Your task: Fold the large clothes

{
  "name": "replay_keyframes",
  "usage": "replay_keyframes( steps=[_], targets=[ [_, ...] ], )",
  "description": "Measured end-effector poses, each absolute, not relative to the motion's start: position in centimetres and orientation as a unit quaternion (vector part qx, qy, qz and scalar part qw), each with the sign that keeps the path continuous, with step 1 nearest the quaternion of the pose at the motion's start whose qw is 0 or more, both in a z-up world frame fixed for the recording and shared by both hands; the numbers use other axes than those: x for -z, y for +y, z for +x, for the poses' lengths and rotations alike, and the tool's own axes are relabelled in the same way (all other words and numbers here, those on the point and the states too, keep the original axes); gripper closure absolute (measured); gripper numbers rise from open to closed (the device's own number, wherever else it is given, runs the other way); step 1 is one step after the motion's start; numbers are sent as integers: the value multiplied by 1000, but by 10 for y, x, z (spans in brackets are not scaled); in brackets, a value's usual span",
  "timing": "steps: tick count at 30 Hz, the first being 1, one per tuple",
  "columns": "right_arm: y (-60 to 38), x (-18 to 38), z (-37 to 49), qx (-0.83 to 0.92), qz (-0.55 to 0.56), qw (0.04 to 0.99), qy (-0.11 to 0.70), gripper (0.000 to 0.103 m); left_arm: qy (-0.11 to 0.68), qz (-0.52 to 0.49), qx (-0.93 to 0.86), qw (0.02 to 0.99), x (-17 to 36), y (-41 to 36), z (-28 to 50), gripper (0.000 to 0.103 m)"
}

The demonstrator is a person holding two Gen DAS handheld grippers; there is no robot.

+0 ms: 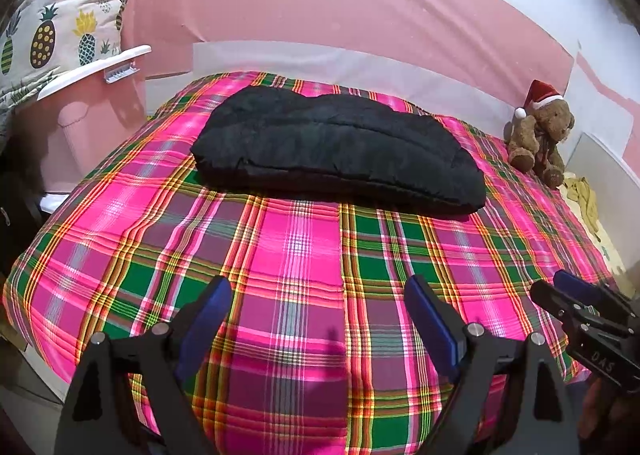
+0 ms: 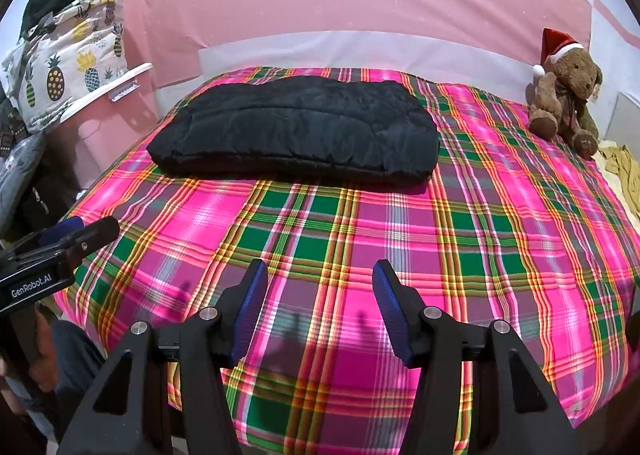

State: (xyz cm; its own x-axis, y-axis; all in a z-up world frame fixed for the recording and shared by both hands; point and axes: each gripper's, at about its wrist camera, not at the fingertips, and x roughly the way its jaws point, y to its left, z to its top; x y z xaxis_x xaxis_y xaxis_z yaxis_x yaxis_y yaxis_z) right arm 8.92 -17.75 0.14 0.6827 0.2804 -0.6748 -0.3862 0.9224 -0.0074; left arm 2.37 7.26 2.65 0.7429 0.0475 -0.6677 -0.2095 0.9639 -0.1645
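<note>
1. On the bed (image 1: 304, 255), far half, lies the black padded garment (image 1: 336, 151), folded into a thick bundle, flat on the pink-green plaid cover; same garment (image 2: 296, 131) shows in the right wrist view, toward the headboard side.
2. Left tool (image 1: 320, 319) hovers over the near part of the bed, blue pads spread wide, nothing between them, well apart from the garment.
3. Right tool (image 2: 320, 307) also over the near part of the bed, jaws wide, empty, well apart from the garment.
4. Right tool seen from the left view at the near right edge of the bed (image 1: 576, 295); white lettering on its body reads roughly "DAS", seen upside down, not fully legible.
5. Left tool seen from the right view at the near left edge of the bed (image 2: 76, 231); label reads "GenRobot.AI".
6. Teddy bear (image 2: 564, 99) with red Santa hat sits at the far right corner of the bed, well apart from the garment; small mark on its foot, unreadable.
7. Pineapple-print cloth (image 1: 60, 27) is piled left of the bed, above a white-rimmed pink tub (image 1: 92, 71).
8. Yellow cloth (image 2: 624, 171) lies right of the bed, just beside the bear.
9. Pink wall panel (image 1: 320, 7) rises behind the bed.
</note>
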Motion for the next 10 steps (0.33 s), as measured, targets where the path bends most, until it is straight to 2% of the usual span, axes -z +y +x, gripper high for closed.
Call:
replay_keyframes(
  steps=[10],
  targets=[
    [-185, 1, 91, -181, -69, 915, 354, 48, 348, -111, -80, 927, -26, 73, 24, 14]
  ],
)
